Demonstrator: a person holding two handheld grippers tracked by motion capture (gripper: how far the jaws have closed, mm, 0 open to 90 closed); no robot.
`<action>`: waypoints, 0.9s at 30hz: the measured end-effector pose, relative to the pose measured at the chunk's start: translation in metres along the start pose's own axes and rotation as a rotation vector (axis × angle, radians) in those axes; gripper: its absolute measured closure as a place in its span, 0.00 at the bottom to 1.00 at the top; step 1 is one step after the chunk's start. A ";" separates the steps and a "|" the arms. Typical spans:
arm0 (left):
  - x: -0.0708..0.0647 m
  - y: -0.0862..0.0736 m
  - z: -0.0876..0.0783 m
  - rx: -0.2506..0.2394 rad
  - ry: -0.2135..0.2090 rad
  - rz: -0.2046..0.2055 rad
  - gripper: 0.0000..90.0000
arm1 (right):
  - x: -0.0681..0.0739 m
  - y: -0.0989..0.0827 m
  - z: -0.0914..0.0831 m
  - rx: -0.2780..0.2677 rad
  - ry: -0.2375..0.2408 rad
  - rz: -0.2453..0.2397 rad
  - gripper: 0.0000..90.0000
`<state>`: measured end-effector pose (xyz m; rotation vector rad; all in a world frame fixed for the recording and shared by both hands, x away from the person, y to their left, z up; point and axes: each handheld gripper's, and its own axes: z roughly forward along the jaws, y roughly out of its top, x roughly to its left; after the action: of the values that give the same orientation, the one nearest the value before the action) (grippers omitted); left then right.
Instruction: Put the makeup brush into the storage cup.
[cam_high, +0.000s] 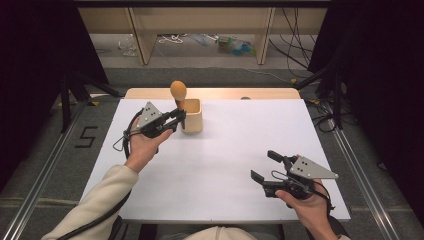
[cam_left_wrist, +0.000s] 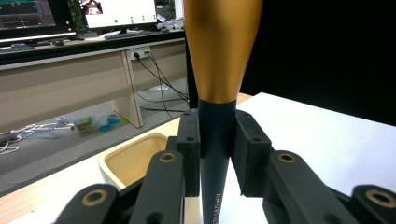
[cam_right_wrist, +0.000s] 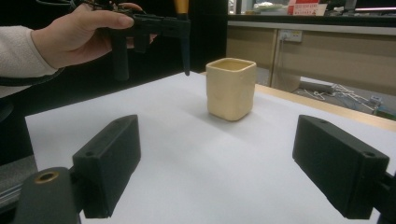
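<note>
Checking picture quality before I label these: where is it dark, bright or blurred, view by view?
High view: the white table is evenly lit, its surroundings black. Left gripper view: the gold-and-dark-blue brush handle is soft with closeness, while the beige square cup stays readable. Right gripper view: the near black jaws are blurred, and the cup throws a faint shadow.

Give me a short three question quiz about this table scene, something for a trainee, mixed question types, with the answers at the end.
1. True or false: the left tongs are clamped on the dark handle of the brush.
2. The right tongs are: A open, holding nothing; B shut on the cup; C shut on the brush.
3. In the right gripper view, is the brush's lower tip inside the cream cup or outside it?

Key: 1 true. 2 A. 3 Outside, in the air to the cup's left.
</note>
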<state>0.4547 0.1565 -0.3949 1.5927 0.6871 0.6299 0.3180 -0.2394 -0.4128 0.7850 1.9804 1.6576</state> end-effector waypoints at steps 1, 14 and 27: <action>0.000 0.000 0.000 -0.001 0.001 -0.002 0.83 | 0.000 0.000 0.000 -0.001 0.000 0.001 0.18; 0.001 0.004 0.007 -0.014 0.005 -0.008 0.83 | 0.001 0.000 -0.001 0.018 0.004 0.023 0.18; 0.004 0.009 0.009 -0.017 0.013 -0.004 0.83 | 0.001 0.000 -0.001 0.017 0.009 0.025 0.18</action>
<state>0.4644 0.1530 -0.3872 1.5723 0.6926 0.6427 0.3167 -0.2395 -0.4128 0.8130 2.0005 1.6635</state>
